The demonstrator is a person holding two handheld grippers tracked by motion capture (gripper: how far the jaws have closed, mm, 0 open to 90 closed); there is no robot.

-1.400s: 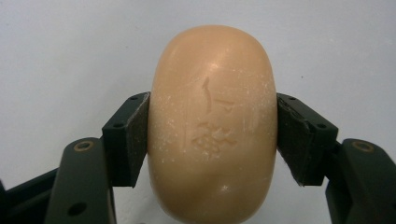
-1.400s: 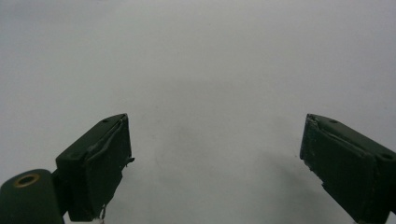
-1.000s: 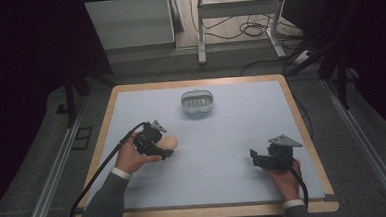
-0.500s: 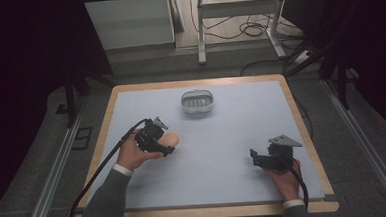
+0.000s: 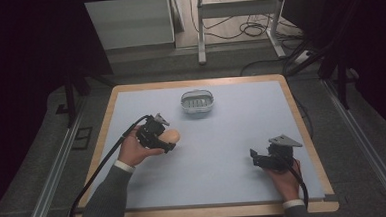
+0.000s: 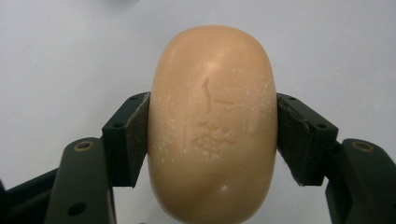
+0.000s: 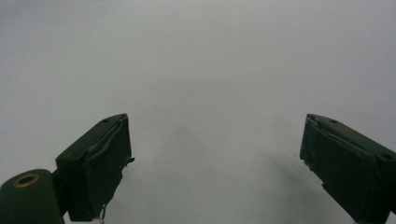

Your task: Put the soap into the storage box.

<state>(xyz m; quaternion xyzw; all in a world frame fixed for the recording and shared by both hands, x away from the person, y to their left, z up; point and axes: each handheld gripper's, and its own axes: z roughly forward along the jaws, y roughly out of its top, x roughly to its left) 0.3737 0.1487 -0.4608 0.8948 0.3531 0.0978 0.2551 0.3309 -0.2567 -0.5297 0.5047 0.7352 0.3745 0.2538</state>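
Note:
A tan oval bar of soap with stamped marks on its face is clamped between the pads of my left gripper, held over the pale blue mat at the left middle. A grey oval soap dish sits on the mat farther back, apart from the soap. My right gripper rests at the front right, open, with only bare mat between its fingers.
The pale blue mat covers a wood-edged table. Black cables trail from both grippers; the left one loops off the table's front left. Metal rails and table legs stand beyond the far edge.
The left gripper with the soap has lifted and shifted slightly back toward the dish. The right gripper has stayed put.

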